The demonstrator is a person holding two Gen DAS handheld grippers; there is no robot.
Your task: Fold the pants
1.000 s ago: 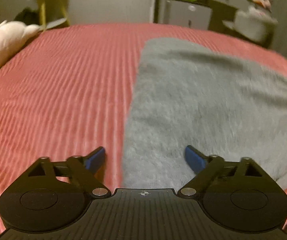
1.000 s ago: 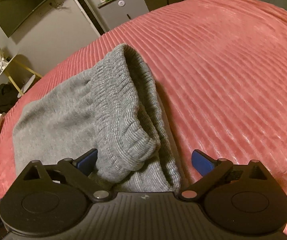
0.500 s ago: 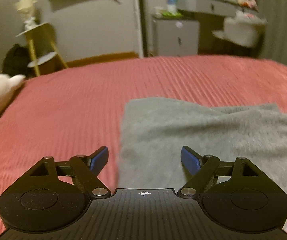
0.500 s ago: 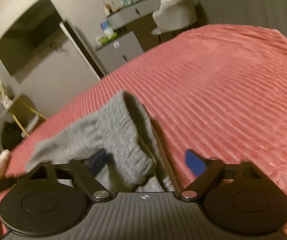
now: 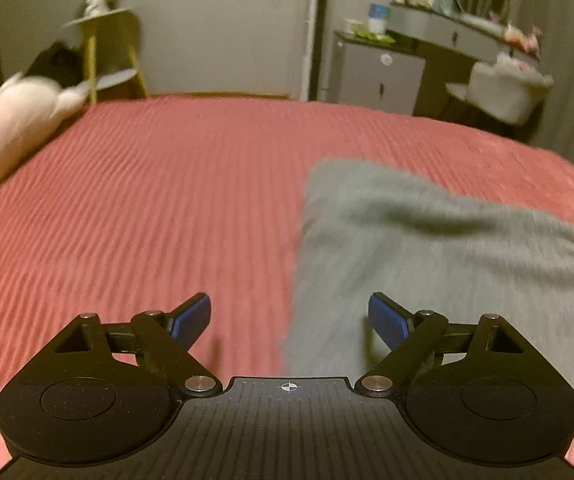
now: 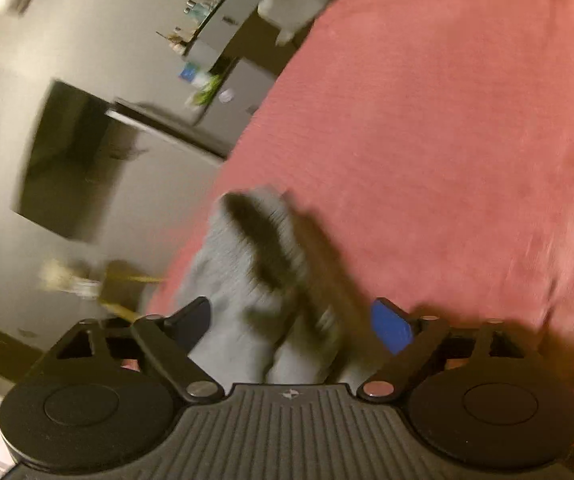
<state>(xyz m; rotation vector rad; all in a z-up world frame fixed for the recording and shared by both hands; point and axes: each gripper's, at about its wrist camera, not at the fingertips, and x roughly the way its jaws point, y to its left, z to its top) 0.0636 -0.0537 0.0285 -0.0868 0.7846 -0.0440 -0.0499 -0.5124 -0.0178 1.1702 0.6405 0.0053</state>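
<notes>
One pair of grey pants (image 5: 427,240) lies on the red bed (image 5: 147,208), already doubled into a flat slab on the bed's right half in my left view; in my right view the same pants (image 6: 243,280) show a ribbed, bunched end rising between the tips, badly blurred. I judge the fold partly made, with both tools between grips and lining up for the next one. My left tongs (image 5: 289,316) hang over the slab's near left edge, jaws wide and opening further, one blue pad over bare bedspread and the other over cloth, nothing pinched. My right tongs (image 6: 289,320) are tilted hard against the room, jaws wide and opening, with the bunched end lying between the pads but, as far as the blur lets me read, not pressed by either. The next move, as I see it, calls for each tool to settle on an edge or corner of the slab, close on every layer there, and carry it over evenly so the stack does not slide on the ribbed spread. Count: one pair of pants, two tongs, one bed. Beyond it stand one pale plush shape (image 5: 11,120) at the left edge, one yellow side stand (image 5: 107,52), one small grey cabinet (image 5: 379,76) and one dark wall screen (image 6: 67,156).
</notes>
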